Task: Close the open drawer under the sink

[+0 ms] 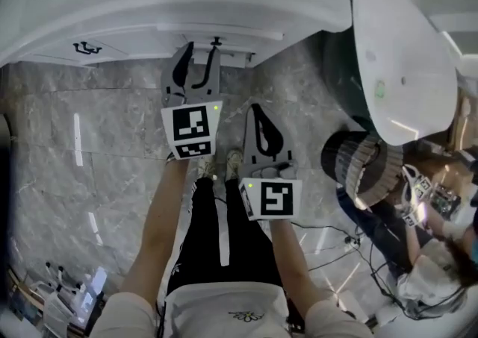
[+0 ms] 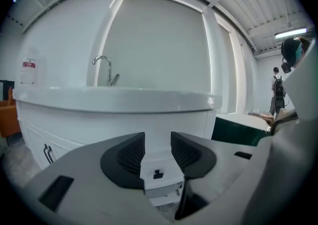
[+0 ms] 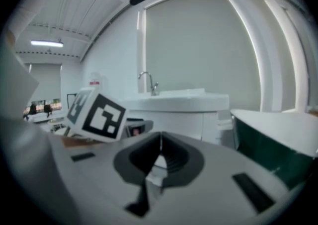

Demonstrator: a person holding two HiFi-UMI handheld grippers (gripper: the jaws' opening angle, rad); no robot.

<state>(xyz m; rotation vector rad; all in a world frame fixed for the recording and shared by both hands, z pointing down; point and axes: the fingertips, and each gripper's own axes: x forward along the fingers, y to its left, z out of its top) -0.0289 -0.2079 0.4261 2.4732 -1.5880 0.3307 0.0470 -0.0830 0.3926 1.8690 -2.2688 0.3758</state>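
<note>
The white sink cabinet [image 1: 149,1] fills the top of the head view. A narrow drawer front [image 1: 224,51] with a small black handle [image 1: 216,42] stands slightly proud of it. My left gripper [image 1: 200,51] is open, its fingertips just short of that handle, with nothing between them. In the left gripper view, the left gripper [image 2: 158,142] frames the handle [image 2: 158,174] below the sink rim [image 2: 114,101] and tap [image 2: 103,67]. My right gripper [image 1: 256,111] hangs shut and empty, further back and to the right. The right gripper [image 3: 160,140] faces the sink [image 3: 174,102].
A white bathtub [image 1: 403,53] with a dark green side [image 3: 271,139] stands right of the cabinet. A person in a striped hat [image 1: 358,161] crouches at the right among cables. Grey marble floor [image 1: 97,127] lies in front. Another black handle [image 1: 87,48] sits on the cabinet's left.
</note>
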